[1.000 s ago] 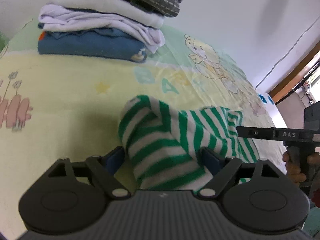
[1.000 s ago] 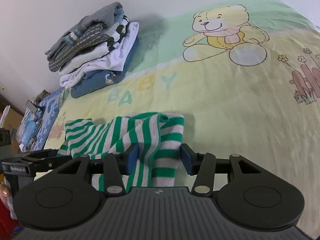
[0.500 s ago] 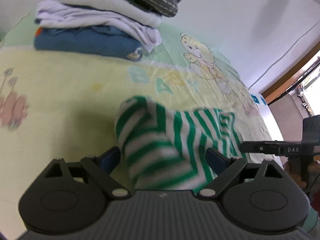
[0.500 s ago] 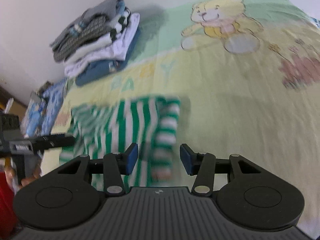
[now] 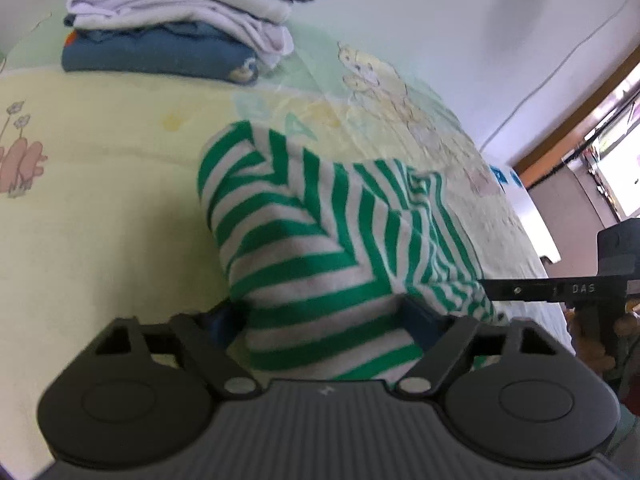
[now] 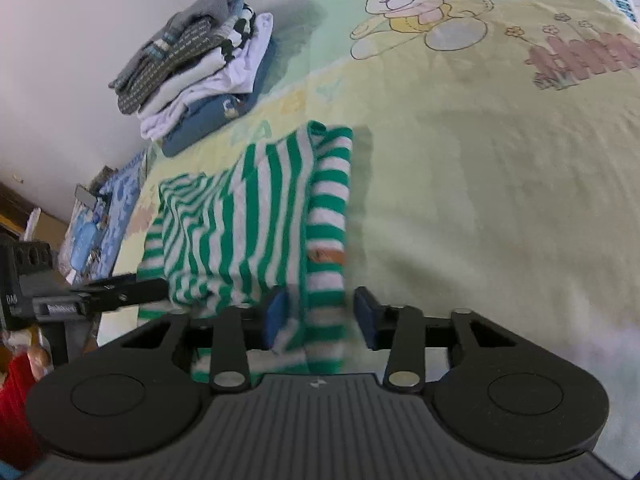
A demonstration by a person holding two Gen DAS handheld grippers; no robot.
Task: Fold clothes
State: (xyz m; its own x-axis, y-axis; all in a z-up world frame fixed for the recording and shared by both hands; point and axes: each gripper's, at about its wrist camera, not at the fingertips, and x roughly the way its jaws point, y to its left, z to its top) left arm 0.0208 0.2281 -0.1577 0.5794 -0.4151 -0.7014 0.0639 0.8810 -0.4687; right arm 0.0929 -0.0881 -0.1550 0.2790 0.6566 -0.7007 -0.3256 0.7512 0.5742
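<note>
My left gripper (image 5: pixel 324 316) and right gripper (image 6: pixel 320 316) are both closing around the green-striped shirt (image 6: pixel 256 216) near the bed (image 6: pixel 480 200) edge; open sheet stretches beyond

Soft daylight from a bright window (image 5: pixel 618 168), slight motion blur, fisheye-bent edges.

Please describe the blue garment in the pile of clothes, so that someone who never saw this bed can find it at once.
Look at the far edge of the bed sheet, beside the white wall, where a pile of folded clothes stands. The blue garment lies at the very bottom, under the white pieces and the grey patterned top layer. It is the only solid blue piece in the pile.
</note>
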